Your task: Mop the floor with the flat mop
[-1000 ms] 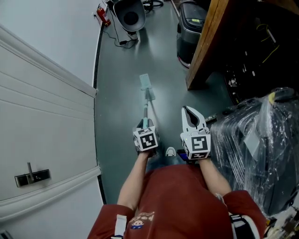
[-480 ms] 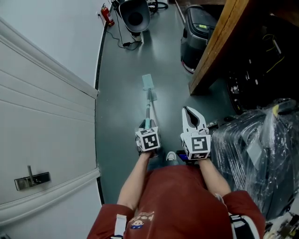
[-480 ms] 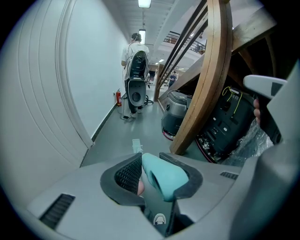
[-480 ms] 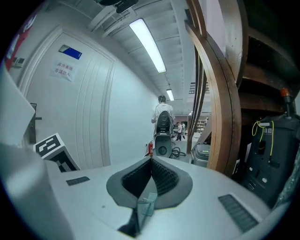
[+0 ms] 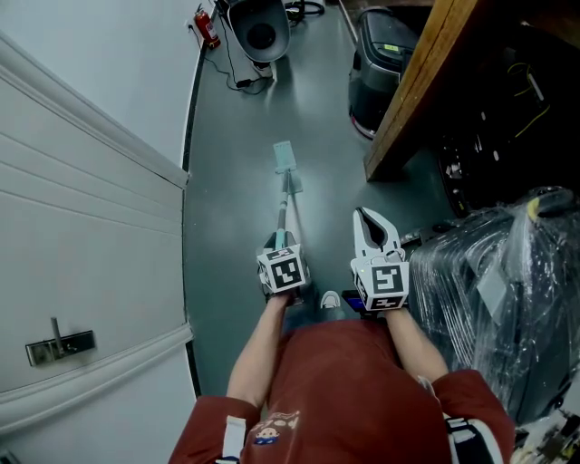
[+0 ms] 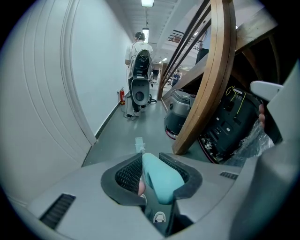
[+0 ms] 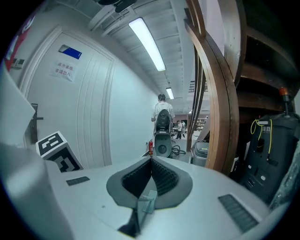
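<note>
The flat mop lies along the grey-green floor ahead of me, its pale teal head (image 5: pixel 284 156) flat on the floor and its pole (image 5: pixel 283 210) running back to my left gripper (image 5: pixel 280 246). That gripper is shut on the mop's teal handle grip (image 6: pixel 159 177), which fills the gap between the ribbed pads; the mop head (image 6: pixel 139 143) shows beyond it. My right gripper (image 5: pixel 366 216) hovers beside it to the right, shut with nothing held. In its own view the right gripper (image 7: pixel 151 160) has its pads meeting, and the mop head (image 7: pixel 149 201) shows below them.
A white panelled door (image 5: pixel 72 227) and wall bound the left. A wooden stair beam (image 5: pixel 412 91), a dark bin (image 5: pixel 373 63) and a plastic-wrapped load (image 5: pixel 503 290) crowd the right. A floor-scrubbing machine (image 5: pixel 258 27) and a fire extinguisher (image 5: pixel 203 25) stand ahead, with a person (image 6: pixel 139 44) beyond.
The mop head has slid a little further away along the floor. Both grippers stay almost where they were, the left still on the handle.
</note>
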